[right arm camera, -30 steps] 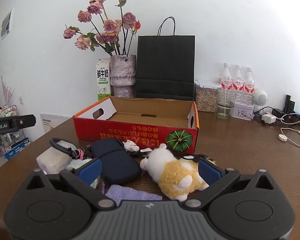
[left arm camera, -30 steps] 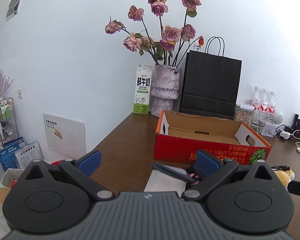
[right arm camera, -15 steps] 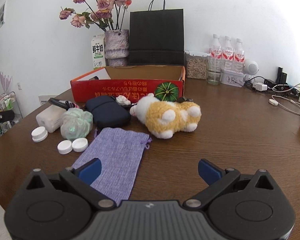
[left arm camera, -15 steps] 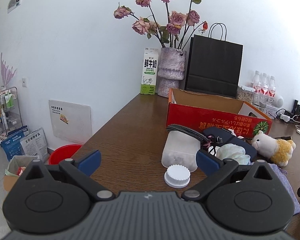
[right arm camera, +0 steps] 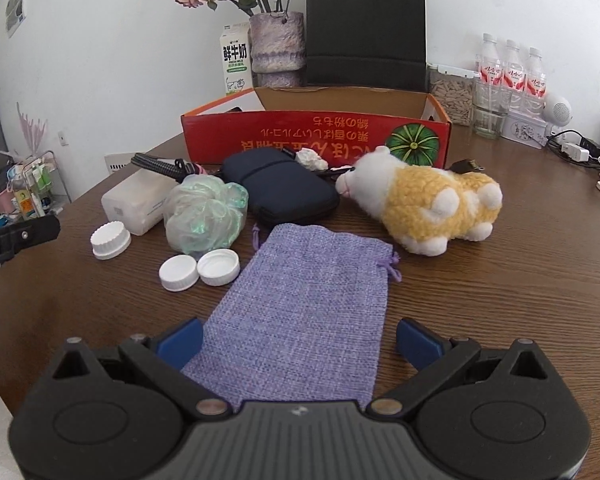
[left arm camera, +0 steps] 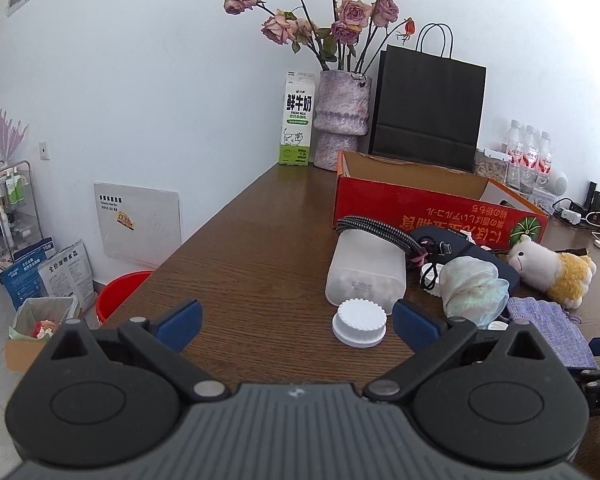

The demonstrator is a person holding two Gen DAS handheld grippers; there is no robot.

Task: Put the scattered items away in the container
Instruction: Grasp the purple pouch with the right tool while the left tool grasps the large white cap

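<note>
An open red cardboard box (right arm camera: 316,142) (left arm camera: 440,212) stands at the back of the wooden table. In front of it lie a yellow-white plush toy (right arm camera: 428,200) (left arm camera: 552,268), a dark blue pouch (right arm camera: 280,188), a crumpled plastic bag (right arm camera: 206,212) (left arm camera: 472,286), a white plastic tub (left arm camera: 364,268) (right arm camera: 136,202) with a braided cable (left arm camera: 380,230) across it, a ribbed white cap (left arm camera: 359,322) (right arm camera: 111,240), two flat white lids (right arm camera: 198,268) and a purple cloth bag (right arm camera: 300,312). My left gripper (left arm camera: 296,320) is open just short of the ribbed cap. My right gripper (right arm camera: 300,340) is open over the near end of the purple bag.
A milk carton (left arm camera: 297,118), a vase of dried roses (left arm camera: 342,120) and a black paper bag (left arm camera: 428,108) stand against the wall behind the box. Water bottles (right arm camera: 512,76), a jar, a glass and cables (right arm camera: 580,156) sit at the right. The table edge drops off on the left above a red bucket (left arm camera: 120,292).
Both grippers have pulled back from the box toward the near side of the table, so the scattered items now lie ahead of them. Both stay open and empty.
</note>
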